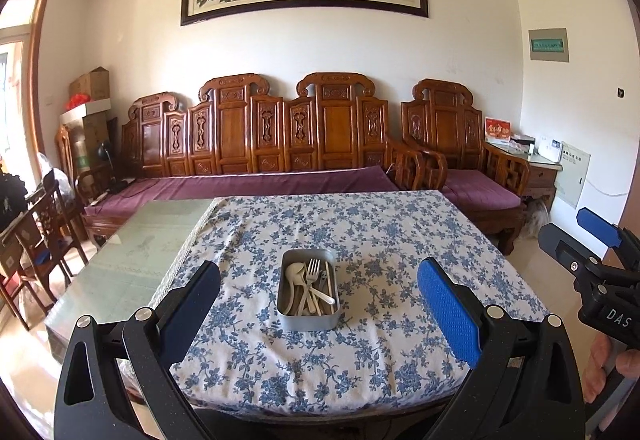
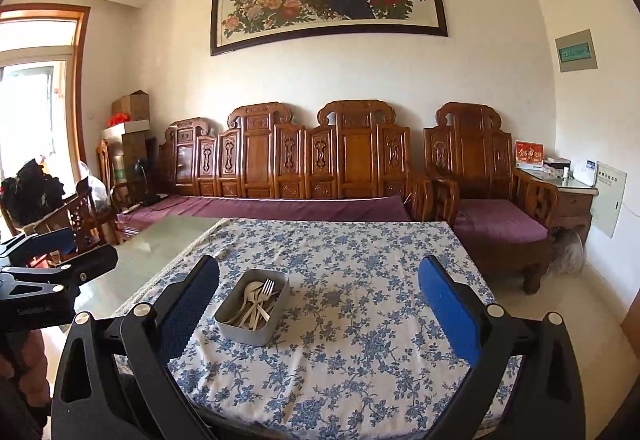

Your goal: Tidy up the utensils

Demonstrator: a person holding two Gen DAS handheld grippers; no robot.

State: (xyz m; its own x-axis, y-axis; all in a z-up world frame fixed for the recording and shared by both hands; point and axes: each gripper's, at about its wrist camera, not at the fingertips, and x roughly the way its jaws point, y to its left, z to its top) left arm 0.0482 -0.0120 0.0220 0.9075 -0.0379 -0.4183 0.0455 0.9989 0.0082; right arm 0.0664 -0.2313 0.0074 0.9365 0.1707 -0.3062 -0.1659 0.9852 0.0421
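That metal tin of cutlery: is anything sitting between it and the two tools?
Nothing visible. Only bare flowered tablecloth lies between the tin and the open left tool; the same holds for the open right tool.

Wide bare stretches of floral tablecloth point(image 1: 360, 352) all round the metal tin point(image 1: 309, 294), on near, far, left and right sides alike; nothing else standing on the cloth. Inside the tin, a loose heap of utensils point(image 1: 310, 286) crossing one another, a fork's tines poking above the rim, little clear room between handles and walls. Left of the cloth, an open glass tabletop point(image 1: 136, 248). Beyond the far edge, a carved wooden sofa point(image 1: 260, 144) walling off the back, well apart from the tin. Both grippers, left gripper point(image 1: 318, 304) and right gripper point(image 2: 318, 306), spread wide, short of the tin, the 2 well apart
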